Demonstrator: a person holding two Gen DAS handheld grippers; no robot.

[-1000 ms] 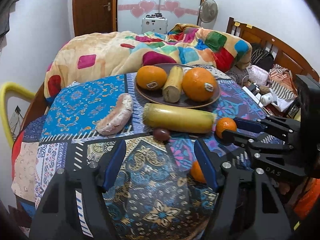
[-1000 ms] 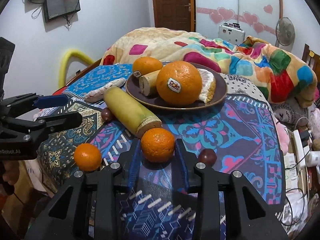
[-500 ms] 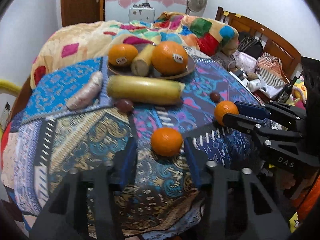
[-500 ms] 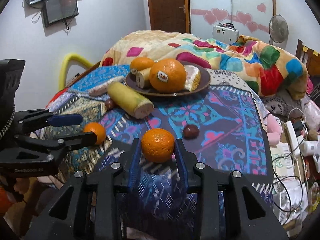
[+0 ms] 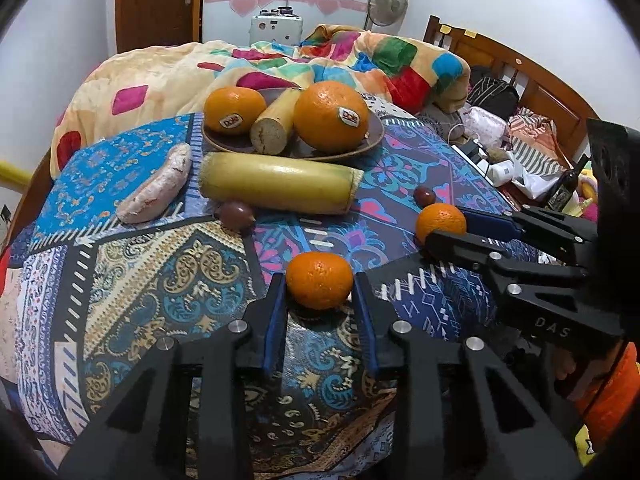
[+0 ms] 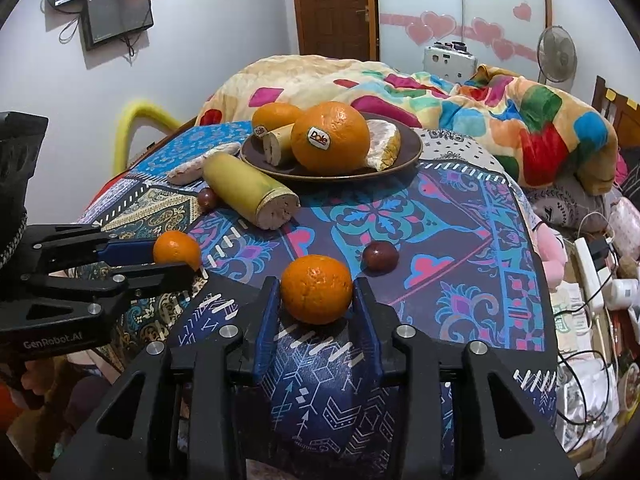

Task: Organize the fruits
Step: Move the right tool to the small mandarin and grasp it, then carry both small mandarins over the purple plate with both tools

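Patterned cloth-covered worktop (image 5: 132,264) carrying a brown plate (image 5: 372,140), long yellow fruit (image 5: 276,184) lying just before the plate, pinkish tuber (image 5: 156,190) sitting left of it, two small oranges (image 5: 319,279) and two dark round fruits (image 5: 236,214) resting nearer than the plate

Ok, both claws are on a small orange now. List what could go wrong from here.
1. The left claw has just been closing on its small orange; gripped only by the pad tips, the round fruit might squirt out.
2. The right claw lifting its orange could nudge the dark round fruit beside it.
3. The brown plate looks crowded, so added oranges may roll off.
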